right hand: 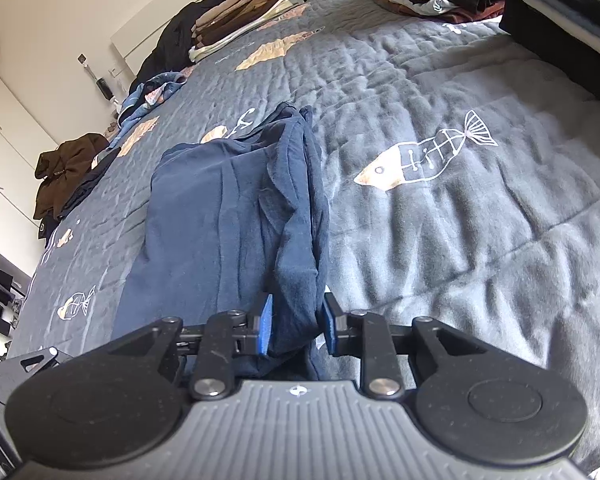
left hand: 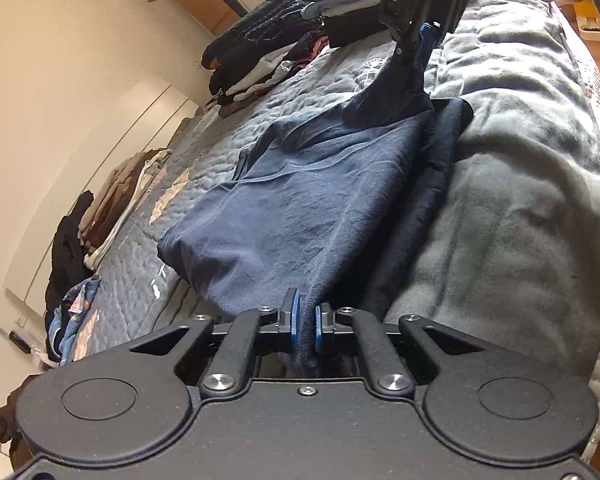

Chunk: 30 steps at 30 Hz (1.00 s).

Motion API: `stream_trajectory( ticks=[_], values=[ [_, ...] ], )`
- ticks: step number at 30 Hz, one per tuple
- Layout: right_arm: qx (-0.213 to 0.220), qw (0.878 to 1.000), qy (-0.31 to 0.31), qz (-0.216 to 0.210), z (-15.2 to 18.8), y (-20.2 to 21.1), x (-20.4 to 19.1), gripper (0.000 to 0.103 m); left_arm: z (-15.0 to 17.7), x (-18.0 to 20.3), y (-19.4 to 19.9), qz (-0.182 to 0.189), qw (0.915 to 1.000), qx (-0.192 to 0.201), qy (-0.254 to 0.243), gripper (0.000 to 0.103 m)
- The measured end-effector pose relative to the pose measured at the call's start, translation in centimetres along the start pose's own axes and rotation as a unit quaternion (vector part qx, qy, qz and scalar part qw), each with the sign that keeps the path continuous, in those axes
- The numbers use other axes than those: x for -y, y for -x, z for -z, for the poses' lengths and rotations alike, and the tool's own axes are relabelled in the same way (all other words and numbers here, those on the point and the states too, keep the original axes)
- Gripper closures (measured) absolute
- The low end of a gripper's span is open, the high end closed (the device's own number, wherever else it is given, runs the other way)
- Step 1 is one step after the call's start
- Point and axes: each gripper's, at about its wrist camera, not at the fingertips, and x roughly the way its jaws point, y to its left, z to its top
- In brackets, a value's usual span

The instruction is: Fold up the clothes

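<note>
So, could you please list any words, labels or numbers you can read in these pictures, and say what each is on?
"DAS" on the black body of the right gripper, seen from the left wrist view.
White marks on the grey bedspread are drawings, no text.
The small logo on the folded grey top is too small to read.

Left wrist view low over the bed point(left hand: 520, 208), close behind its own fingers point(left hand: 290, 320), facing along the navy garment point(left hand: 300, 200), right wrist view equally near, angled down across the quilt from the garment's opposite end, both sharing garment and folded stacks point(right hand: 260, 4).
</note>
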Motion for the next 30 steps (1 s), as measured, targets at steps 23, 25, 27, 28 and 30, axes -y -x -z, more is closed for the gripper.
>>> stream_trajectory(
  ticks=[23, 25, 27, 28, 30],
  values=[
    [0.003, 0.998, 0.028, 0.05, 2.0, 3.5, -2.5, 0.078, 1.3, -3.4, 1.9, 0.077, 0.9954, -0.057, 0.01, 0.071],
    [0.019, 0.999, 0.033, 0.028, 1.4, 4.0, -3.3, 0.077, 1.0, -4.3, 2.8, 0.113, 0.992, -0.048, 0.028, 0.071],
    [0.02, 0.999, 0.05, -0.005, 1.0, 3.6, -4.6, 0.073, 0.8, -5.7, 3.1, 0.131, 0.9872, -0.022, 0.088, 0.071],
    [0.018, 0.998, 0.061, -0.017, 0.9, 3.1, -5.4, 0.072, 0.7, -6.6, 3.0, 0.136, 0.9828, -0.01, 0.125, 0.071],
    [0.001, 0.997, 0.07, -0.038, 0.7, 1.4, -6.3, 0.07, 0.6, -8.3, 2.6, 0.147, 0.968, 0.009, 0.203, 0.071]
  ],
)
